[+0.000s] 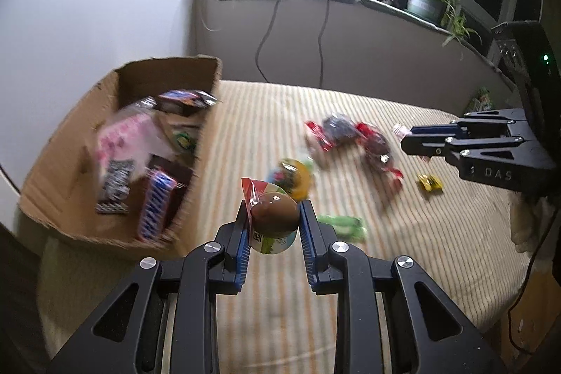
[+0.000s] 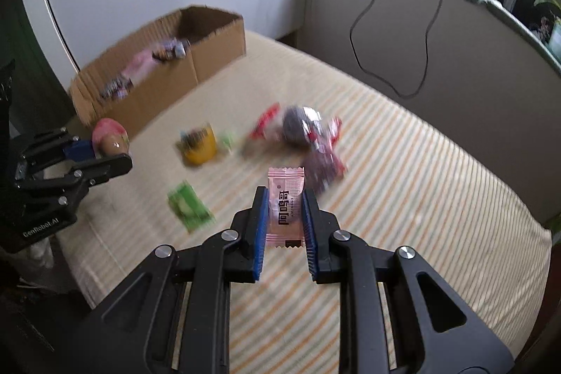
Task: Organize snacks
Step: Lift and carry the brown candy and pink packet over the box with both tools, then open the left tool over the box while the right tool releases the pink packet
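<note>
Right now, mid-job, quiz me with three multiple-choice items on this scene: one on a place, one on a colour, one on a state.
1. Where is the cardboard box?
A. on the striped bed by the wall
B. on the window ledge
C. on the floor

2. What colour is the packet in the right gripper?
A. blue
B. pink
C. black

3. What is the left gripper doing?
A. open over the box
B. shut on nothing
C. shut on a brown egg-shaped snack

Answers:
1 A: the box sits on the bed's far corner beside the wall.
2 B: pale pink wrapper with dark print.
3 C: both fingers press its sides.
</note>
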The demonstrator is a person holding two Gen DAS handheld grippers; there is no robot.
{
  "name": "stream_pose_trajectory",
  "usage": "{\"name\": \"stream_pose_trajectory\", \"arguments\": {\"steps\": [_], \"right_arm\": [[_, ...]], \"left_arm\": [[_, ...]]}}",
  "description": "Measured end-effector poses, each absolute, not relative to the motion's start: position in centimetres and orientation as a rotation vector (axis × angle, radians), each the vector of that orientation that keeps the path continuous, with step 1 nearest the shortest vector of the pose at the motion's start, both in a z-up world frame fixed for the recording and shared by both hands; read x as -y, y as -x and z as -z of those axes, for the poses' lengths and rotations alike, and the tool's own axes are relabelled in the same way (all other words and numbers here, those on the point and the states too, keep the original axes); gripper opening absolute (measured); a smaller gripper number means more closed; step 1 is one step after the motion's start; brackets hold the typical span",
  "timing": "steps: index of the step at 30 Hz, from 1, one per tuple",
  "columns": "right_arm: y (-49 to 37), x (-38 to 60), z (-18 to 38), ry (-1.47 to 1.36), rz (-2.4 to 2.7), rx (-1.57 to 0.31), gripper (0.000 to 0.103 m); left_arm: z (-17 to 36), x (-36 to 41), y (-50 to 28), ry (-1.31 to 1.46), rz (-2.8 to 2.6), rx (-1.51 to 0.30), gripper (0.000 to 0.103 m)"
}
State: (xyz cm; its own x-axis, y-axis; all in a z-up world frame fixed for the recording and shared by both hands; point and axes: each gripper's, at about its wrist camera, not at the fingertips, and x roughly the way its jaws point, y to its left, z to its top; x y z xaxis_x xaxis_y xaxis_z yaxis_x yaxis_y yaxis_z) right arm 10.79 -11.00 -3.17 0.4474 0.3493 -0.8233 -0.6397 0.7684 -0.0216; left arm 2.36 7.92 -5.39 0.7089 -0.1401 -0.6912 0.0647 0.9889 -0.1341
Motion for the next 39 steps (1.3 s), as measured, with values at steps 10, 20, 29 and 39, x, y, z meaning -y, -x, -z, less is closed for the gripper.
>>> {"name": "stream_pose_trajectory", "arguments": {"steps": [10,20,29,39], "right_arm": [[-13.1,4.0,0.2,0.348,-0.723,-0.859,0.019],[-13.3,-2.0,0.2,0.370,-0.816,-0.837,0.019],[-13.2,-5.9,0.6,0.378,-0.887,-0.839,0.020],[-12.8,-7.9,1.1,0.382,-0.930,-0.843,0.021]], "left_arm": [[3.5,-12.9,-3.3,0.115,0.027,-0.736,0.024],[3.4,-16.5,-3.9,0.128,-0.051,-0.737,0.024],[4.0,-18.1,-4.5,0.129,-0.087,-0.756,0.024],[4.0,-18.5,-4.6,0.133,-0.101,-0.758,0.025]]}}
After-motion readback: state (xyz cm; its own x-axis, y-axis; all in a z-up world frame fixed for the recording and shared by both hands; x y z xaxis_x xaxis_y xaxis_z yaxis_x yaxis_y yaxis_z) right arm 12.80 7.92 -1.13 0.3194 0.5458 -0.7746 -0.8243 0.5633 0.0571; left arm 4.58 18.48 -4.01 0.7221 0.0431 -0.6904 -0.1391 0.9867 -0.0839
